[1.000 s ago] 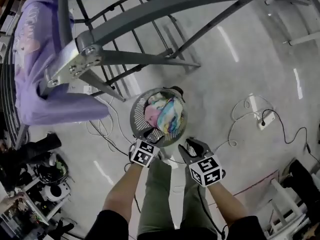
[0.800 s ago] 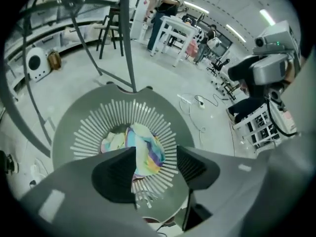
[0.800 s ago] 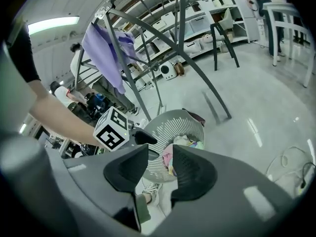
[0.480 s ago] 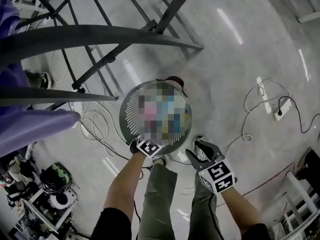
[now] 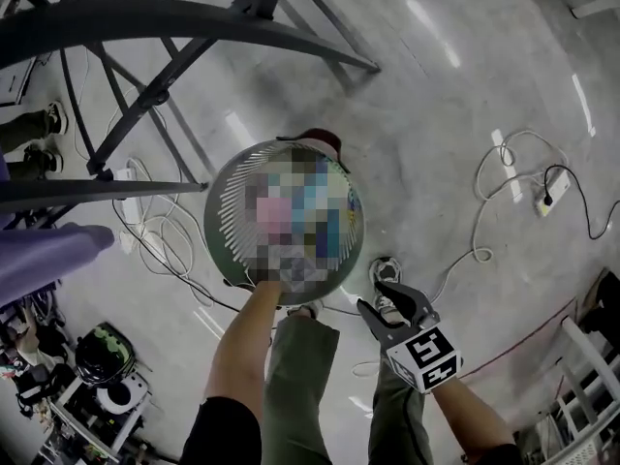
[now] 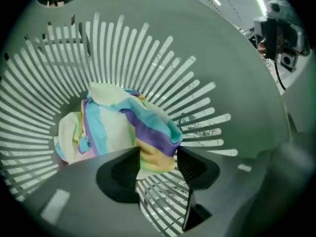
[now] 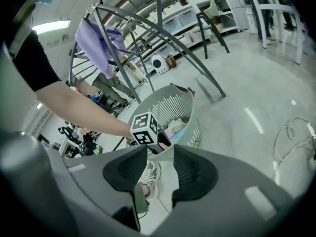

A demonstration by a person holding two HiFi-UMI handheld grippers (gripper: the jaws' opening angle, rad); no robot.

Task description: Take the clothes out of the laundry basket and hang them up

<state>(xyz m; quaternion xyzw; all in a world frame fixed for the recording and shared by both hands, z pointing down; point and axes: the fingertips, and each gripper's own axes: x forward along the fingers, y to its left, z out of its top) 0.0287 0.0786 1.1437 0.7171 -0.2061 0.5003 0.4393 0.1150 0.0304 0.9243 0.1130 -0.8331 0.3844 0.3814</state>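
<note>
A round grey slatted laundry basket (image 5: 225, 211) stands on the floor in front of me. My left arm reaches down into it. In the left gripper view a pastel striped cloth (image 6: 118, 125) lies bunched on the basket's slatted wall (image 6: 187, 83). My left gripper (image 6: 157, 163) is open, and the cloth's orange and purple fold lies between its fingertips. My right gripper (image 5: 387, 303) hangs open and empty just outside the basket's near right rim. Over the right gripper's (image 7: 160, 169) jaws I see the basket (image 7: 173, 107) and the left gripper's marker cube (image 7: 144, 127).
Grey bars of a drying rack (image 5: 145, 27) arch above the basket, and a purple garment (image 5: 44, 255) hangs at the left. White cables (image 5: 489, 197) and a power strip (image 5: 552, 190) lie on the floor at the right. My shoe (image 5: 385, 271) is beside the basket.
My left gripper has gone forward from the basket's near rim down into the basket. The right gripper has stayed near the rim. My view has swung, so the rack and purple garment have slid left.
</note>
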